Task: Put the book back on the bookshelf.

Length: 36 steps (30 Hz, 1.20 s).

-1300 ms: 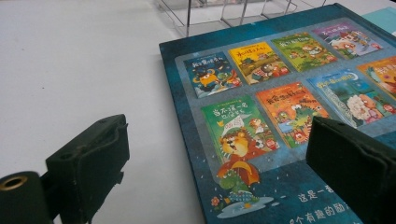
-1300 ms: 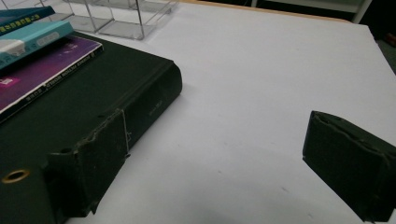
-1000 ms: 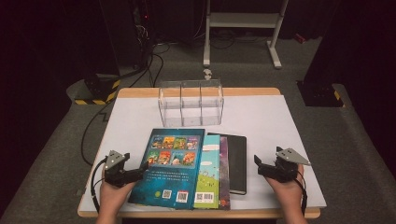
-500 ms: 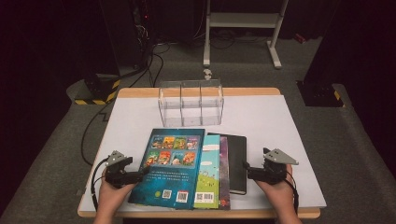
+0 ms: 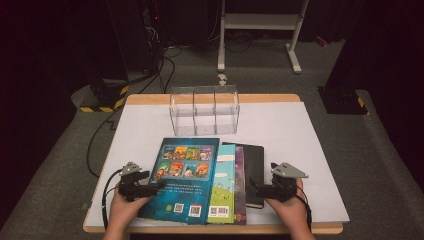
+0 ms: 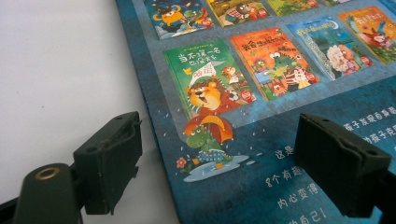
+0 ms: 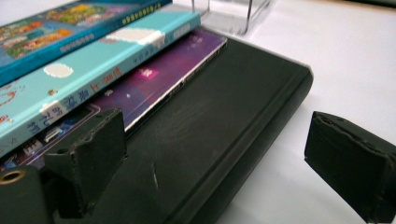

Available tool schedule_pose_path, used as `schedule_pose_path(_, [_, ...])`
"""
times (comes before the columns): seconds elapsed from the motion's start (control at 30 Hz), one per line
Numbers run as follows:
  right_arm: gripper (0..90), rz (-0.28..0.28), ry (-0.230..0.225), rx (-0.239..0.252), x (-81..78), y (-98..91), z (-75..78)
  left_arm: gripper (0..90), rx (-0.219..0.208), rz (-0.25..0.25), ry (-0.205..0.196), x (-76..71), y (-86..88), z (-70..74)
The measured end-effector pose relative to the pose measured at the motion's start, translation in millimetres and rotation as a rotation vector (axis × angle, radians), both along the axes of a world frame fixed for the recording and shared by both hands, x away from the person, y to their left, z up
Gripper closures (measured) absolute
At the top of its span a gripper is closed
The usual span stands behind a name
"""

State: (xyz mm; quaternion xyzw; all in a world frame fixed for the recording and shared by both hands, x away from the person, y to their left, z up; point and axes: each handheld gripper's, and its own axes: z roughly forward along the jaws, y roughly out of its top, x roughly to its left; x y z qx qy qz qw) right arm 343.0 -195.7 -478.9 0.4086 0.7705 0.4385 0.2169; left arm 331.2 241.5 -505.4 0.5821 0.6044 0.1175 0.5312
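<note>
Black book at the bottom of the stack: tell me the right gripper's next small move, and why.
Probably ease the right gripper a little further onto the black book, then close. Its jaws stand open astride the book's outer edge, one above the cover and one over the white table, with no pad pressing yet. The left gripper is open too, astride the blue book edge on the other side.

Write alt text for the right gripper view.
The right gripper, jaws open, straddles the spine edge of a black notebook at the bottom of a book stack. On it lie a purple book, a light-blue book and a dark-teal picture book.
</note>
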Motion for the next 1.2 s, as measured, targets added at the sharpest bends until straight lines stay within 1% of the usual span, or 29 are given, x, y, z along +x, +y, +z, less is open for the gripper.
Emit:
schedule_pose_path(0.1, [5.8, 0.004, 0.017, -0.014, -0.8, 1.0, 0.7, 15.9, -0.018, -0.009, -0.009, -0.1, -1.4, -1.0])
schedule_pose_path(0.13, [6.4, 0.007, 0.013, -0.012, -1.3, 0.9, 1.2, 15.9, -0.026, -0.015, -0.009, 0.0, -2.1, -1.4])
schedule_pose_path(0.23, [7.5, 0.01, -0.005, -0.016, -3.3, 1.4, 2.4, 15.9, -0.027, -0.013, -0.008, -0.4, -2.5, -1.7])
schedule_pose_path(0.27, [7.9, 0.011, -0.012, -0.022, -3.9, 1.7, 2.1, 16.2, -0.028, -0.007, -0.006, -0.8, -2.9, -1.5])
schedule_pose_path(0.33, [8.0, 0.022, -0.007, -0.024, -4.0, 2.5, 1.5, 16.6, -0.04, 0.006, -0.016, -2.0, -3.4, -2.3])
schedule_pose_path(0.4, [9.3, 0.025, -0.004, -0.02, -4.0, 3.3, 1.1, 17.4, -0.052, 0.016, -0.013, -2.3, -2.8, -2.7])
schedule_pose_path(0.5, [13.1, 0.042, -0.001, -0.01, -4.1, 4.4, 1.3, 20.5, -0.056, 0.017, -0.006, -2.2, -0.3, -1.9])
schedule_pose_path(0.57, [13.1, 0.041, 0.001, -0.009, -4.3, 5.2, 1.0, 22.5, -0.058, 0.016, 0.004, -2.5, 1.1, -1.7])
schedule_pose_path(0.63, [13.2, 0.04, 0.003, -0.009, -4.5, 5.5, 0.9, 23.3, -0.054, 0.01, 0.005, -2.7, 1.8, -1.7])
schedule_pose_path(0.7, [13.4, 0.041, 0.004, -0.01, -4.7, 6.1, 0.9, 25.1, -0.065, 0.011, 0.006, -3.4, 2.2, -1.3])
schedule_pose_path(0.73, [13.5, 0.043, 0.004, -0.008, -4.6, 6.2, 0.8, 25.8, -0.06, 0.005, 0.006, -3.9, 2.7, -1.1])
schedule_pose_path(0.83, [12.4, 0.036, -0.002, -0.019, -5.0, 7.4, 0.1, 27.3, -0.06, -0.002, 0.007, -4.5, 2.8, -0.9])
schedule_pose_path(0.9, [12.5, 0.033, 0.002, -0.022, -4.6, 8.2, -0.7, 28.1, -0.062, -0.004, 0.008, -5.2, 2.2, -0.4])
schedule_pose_path(0.93, [12.5, 0.029, -0.005, -0.024, -4.3, 8.4, -1.4, 28.4, -0.066, -0.009, 0.005, -5.9, 0.5, -0.1])
schedule_pose_path(0.97, [12.8, 0.027, -0.006, -0.024, -4.3, 8.5, -1.5, 28.6, -0.061, -0.017, 0.007, -6.5, -0.1, 0.1])
schedule_pose_path(1.03, [13.0, 0.025, -0.007, -0.023, -4.2, 8.3, -1.6, 29.1, -0.065, -0.026, 0.007, -7.5, -3.2, 1.2])
schedule_pose_path(1.1, [13.0, 0.022, -0.013, -0.024, -4.5, 8.2, -1.5, 29.7, -0.06, -0.039, 0.007, -8.6, -5.4, 1.9])
schedule_pose_path(1.17, [13.1, 0.021, -0.018, -0.023, -4.9, 7.7, -1.1, 29.8, -0.064, -0.036, 0.006, -8.8, -7.2, 2.2])
schedule_pose_path(1.2, [13.2, 0.02, -0.02, -0.023, -5.0, 7.4, -0.9, 29.8, -0.058, -0.044, 0.005, -9.4, -9.8, 3.0])
